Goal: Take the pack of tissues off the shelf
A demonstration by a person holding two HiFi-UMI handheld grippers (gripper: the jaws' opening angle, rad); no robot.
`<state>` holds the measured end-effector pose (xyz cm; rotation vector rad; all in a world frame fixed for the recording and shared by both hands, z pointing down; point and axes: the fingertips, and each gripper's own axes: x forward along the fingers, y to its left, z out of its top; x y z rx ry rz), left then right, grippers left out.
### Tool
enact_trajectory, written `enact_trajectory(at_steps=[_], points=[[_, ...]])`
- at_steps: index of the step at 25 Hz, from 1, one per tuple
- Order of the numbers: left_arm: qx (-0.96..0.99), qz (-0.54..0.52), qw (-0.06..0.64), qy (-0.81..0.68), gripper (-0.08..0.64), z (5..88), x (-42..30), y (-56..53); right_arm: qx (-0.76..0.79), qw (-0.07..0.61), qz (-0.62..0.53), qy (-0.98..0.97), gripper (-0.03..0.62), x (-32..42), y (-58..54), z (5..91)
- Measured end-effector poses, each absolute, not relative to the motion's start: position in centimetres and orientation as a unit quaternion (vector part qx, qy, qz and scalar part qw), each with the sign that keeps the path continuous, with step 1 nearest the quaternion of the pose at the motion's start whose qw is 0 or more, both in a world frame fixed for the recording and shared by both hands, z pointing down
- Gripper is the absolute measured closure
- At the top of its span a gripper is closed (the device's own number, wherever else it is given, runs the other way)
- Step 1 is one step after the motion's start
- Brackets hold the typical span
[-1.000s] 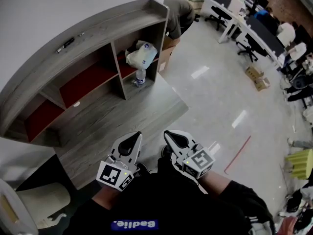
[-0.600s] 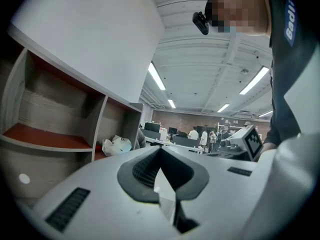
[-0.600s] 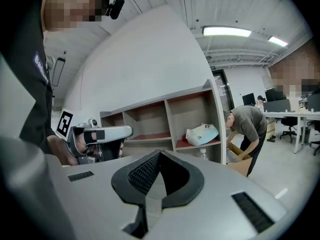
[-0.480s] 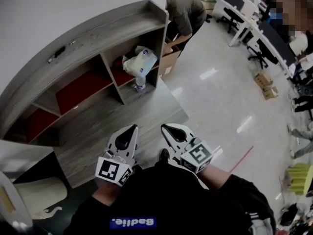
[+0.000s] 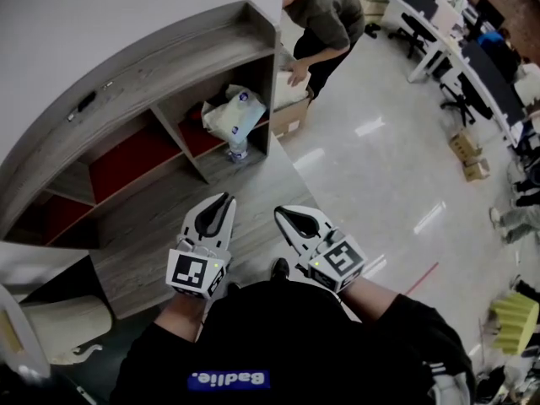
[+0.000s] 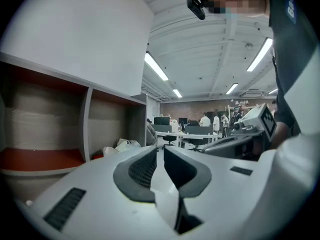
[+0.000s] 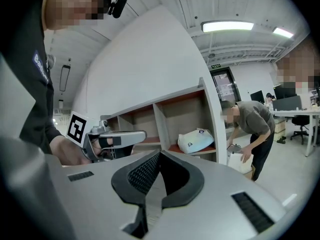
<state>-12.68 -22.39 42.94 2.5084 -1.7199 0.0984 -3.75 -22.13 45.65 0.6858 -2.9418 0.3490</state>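
The fingers (image 6: pixel 136 170) of the left gripper (image 5: pixel 221 202) are cracking open, a thin slit between them and nothing in it. The right gripper (image 5: pixel 283 214) shows its fingers (image 7: pixel 142 174) pressed together, empty too. Both hover low over the near edge of the bench (image 5: pixel 160 234), well apart from the target. The pack of tissues (image 5: pixel 232 115) lies up at 12 o'clock, on the red board in the end compartment of the shelf (image 5: pixel 169 66), with a bottle (image 5: pixel 239 148) standing just below it. At 1 o'clock a person (image 5: pixel 325 15) bends over a cardboard box (image 5: pixel 291 112) beside the shelf. So nothing is done yet: the reach, the grip and the lift off the shelf are all ahead.
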Motion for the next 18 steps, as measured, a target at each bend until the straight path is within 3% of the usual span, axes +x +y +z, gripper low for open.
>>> enact_trajectory(at_steps=[6,18], points=[[0.814,0.1,0.014,-0.572,0.427,44.5,-11.7,-25.8,0.207,0.047,0.12,-0.97,0.563,-2.5,-23.3,45.9],[0.772,0.278,-0.085,-0.566,0.333,49.0,-12.5,-32.1,0.205,0.052,0.12,-0.97,0.563,0.0,-24.7,47.2]])
